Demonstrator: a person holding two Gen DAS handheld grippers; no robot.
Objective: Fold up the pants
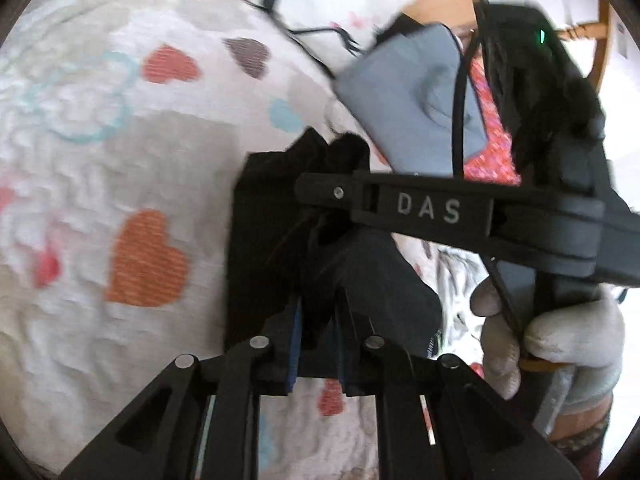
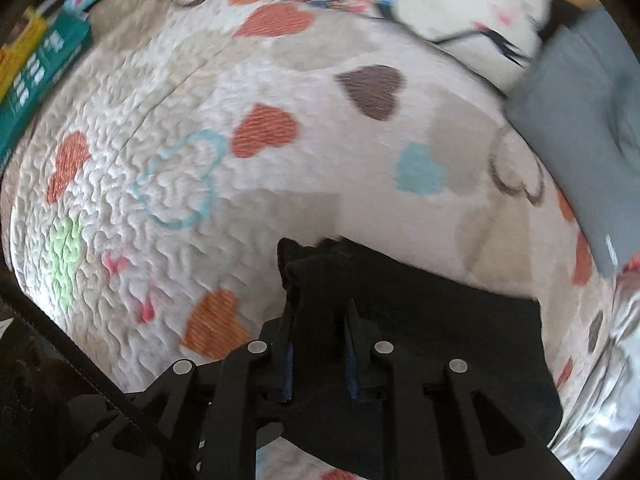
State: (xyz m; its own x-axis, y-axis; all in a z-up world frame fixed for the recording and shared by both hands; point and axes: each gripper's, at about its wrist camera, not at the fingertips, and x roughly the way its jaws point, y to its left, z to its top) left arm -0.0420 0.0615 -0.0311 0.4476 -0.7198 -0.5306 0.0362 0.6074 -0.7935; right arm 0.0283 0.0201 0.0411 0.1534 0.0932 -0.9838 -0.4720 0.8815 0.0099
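The left gripper [image 1: 316, 344] clenches a fold of the black pants [image 1: 260, 248], which run straight ahead from its jaws. Only this view shows the right gripper [image 1: 320, 192] crossing above, gripped by a gloved hand [image 1: 552, 344]. The right wrist view shows its jaws pinching the pants over the heart-print quilt [image 2: 280, 128].

A home bedroom: heart-patterned quilt [image 2: 280, 92] spread over a bed, grey pillow [image 2: 592, 120] alongside
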